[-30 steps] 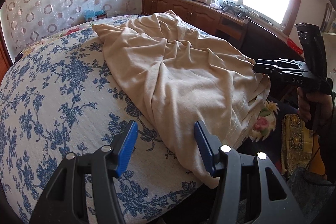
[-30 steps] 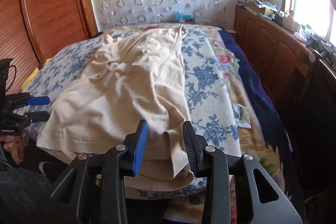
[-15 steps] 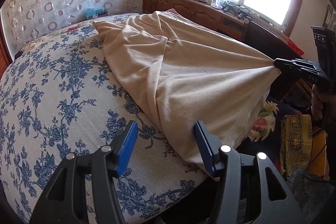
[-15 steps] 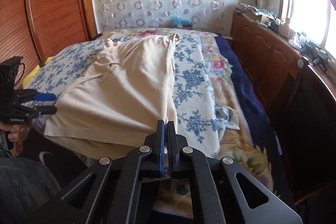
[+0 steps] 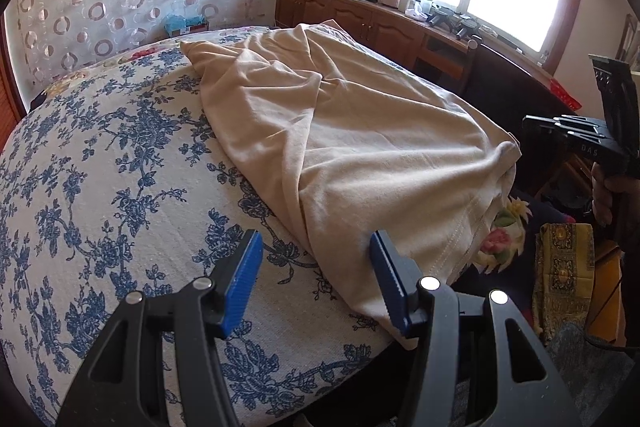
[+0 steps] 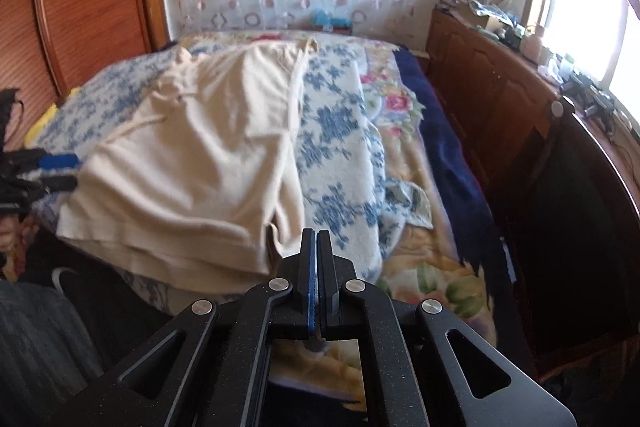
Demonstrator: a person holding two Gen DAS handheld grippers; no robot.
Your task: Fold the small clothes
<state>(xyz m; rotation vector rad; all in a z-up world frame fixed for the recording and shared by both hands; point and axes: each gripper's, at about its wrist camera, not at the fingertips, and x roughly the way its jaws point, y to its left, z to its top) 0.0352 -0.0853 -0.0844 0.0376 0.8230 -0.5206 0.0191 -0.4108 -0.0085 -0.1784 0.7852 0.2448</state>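
Covering the near right of a blue-flowered bed [image 5: 100, 187], a cream garment [image 5: 340, 147] lies rumpled, its hem hanging over the near edge. Half a second ago the right gripper [image 6: 318, 247] pulled its corner taut; now clenched on nothing, it has let go. The left gripper [image 5: 316, 267] waits spread wide beside the hem, so folding has barely begun.

bedspread [image 5: 100, 187] left: open | cabinet [image 6: 492, 95] right: likely blocks
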